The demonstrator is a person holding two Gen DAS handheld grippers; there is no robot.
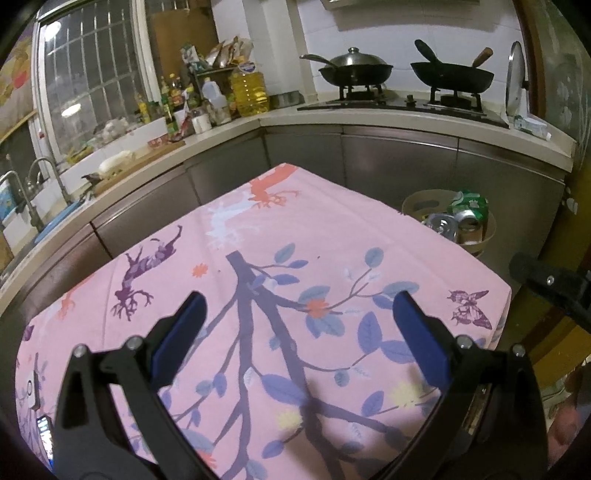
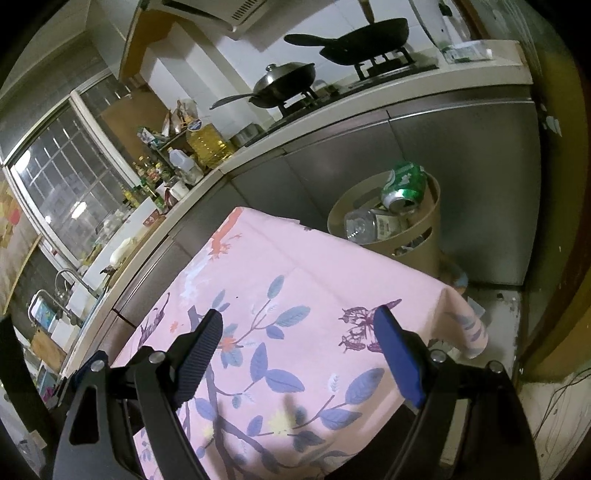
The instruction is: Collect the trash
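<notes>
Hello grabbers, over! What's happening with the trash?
Left gripper open, empty. Right gripper open, empty. Green can and bottle in bin. Nothing in the way.

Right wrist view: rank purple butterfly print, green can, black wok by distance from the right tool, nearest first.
1. Purple butterfly print on the pink tablecloth, just ahead of the open right tool.
2. Crushed green can, atop the beige bin beyond the table.
3. Black wok, on the stove, farthest.

A small kitchen under dim indoor light — white tiled wall (image 1: 321, 33) behind an L-shaped pale counter (image 1: 369, 118) over grey cabinet doors (image 2: 461, 155). A barred window (image 1: 92, 77) sits left above the sink tap (image 1: 44, 166). A table in a pink floral cloth (image 1: 314, 229) stands before the cabinets — worn grey floor (image 2: 495, 306) beside it.
</notes>
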